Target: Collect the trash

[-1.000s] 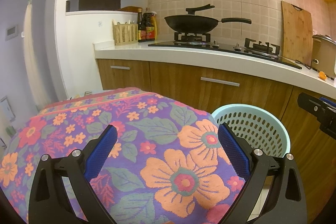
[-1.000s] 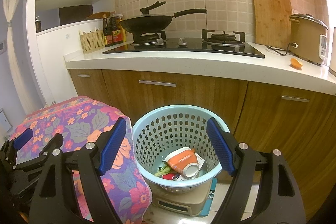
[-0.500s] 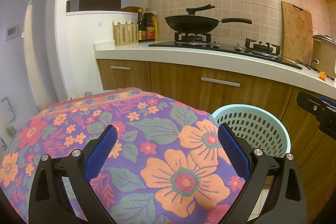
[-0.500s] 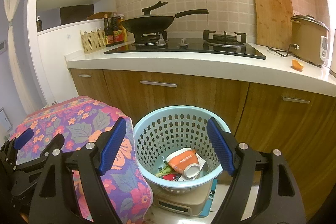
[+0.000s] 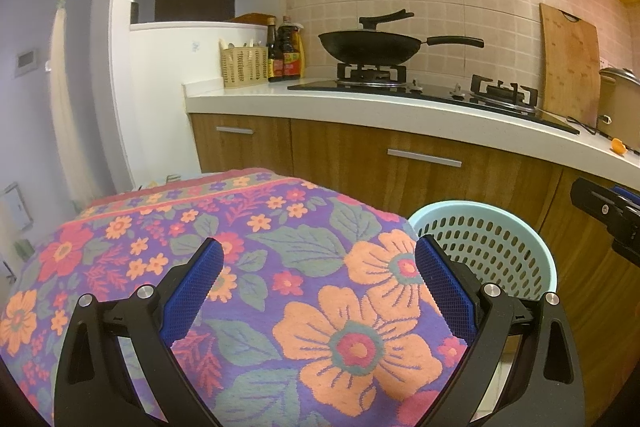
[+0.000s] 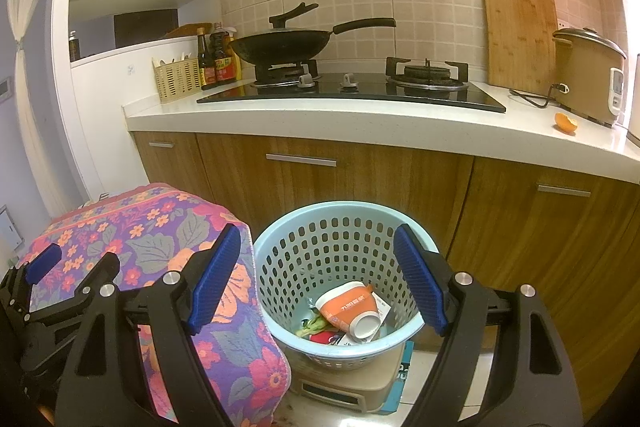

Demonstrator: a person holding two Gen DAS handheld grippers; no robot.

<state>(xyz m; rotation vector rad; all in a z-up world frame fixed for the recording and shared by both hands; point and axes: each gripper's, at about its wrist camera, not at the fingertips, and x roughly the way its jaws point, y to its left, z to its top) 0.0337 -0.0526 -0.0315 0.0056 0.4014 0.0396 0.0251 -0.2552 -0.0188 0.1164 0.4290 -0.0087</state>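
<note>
Trash already sits in the pale blue basket [image 6: 340, 291]: an orange paper cup [image 6: 349, 311], greens and wrappers. One orange peel [image 6: 565, 123] remains on the white countertop [image 6: 360, 123] at two o'clock, near the rice cooker [image 6: 588, 79]. Right gripper [image 6: 318, 279] and left gripper [image 5: 318, 287] both stand wide apart, holding nothing. Risk: the peel looks small and curved, so a flat approach could skid it toward the cooker cord. Floral cloth [image 5: 240, 267] covers a surface beside the basket.

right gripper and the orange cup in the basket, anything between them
Nothing. In the right wrist view the right gripper hangs open above the blue basket, and the orange cup lies below in clear sight.
</note>
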